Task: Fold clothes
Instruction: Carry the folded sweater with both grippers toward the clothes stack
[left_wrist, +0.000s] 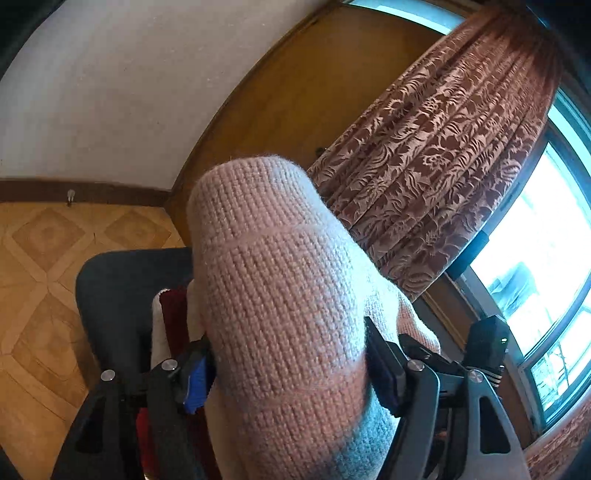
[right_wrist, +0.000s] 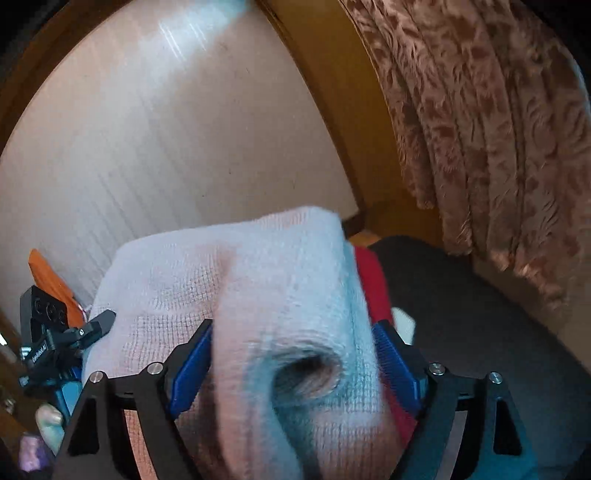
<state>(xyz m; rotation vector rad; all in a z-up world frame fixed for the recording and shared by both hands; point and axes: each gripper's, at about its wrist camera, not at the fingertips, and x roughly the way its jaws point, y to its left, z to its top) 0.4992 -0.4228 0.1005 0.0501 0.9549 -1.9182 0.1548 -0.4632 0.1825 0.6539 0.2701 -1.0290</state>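
Holding the fuzzy pink knitted sweater between you, your two grippers each have a thick bunch of it in the gap. The left gripper stands wide with a fat, soft roll running straight ahead along its fingers, and the right gripper stands wide round a lumpy fold with a dark hole in it, but you cannot tell if either one squeezes the wool or just lets it rest. The sweater hangs above the dark chair, where red cloth already lies, so both hands are equally close.
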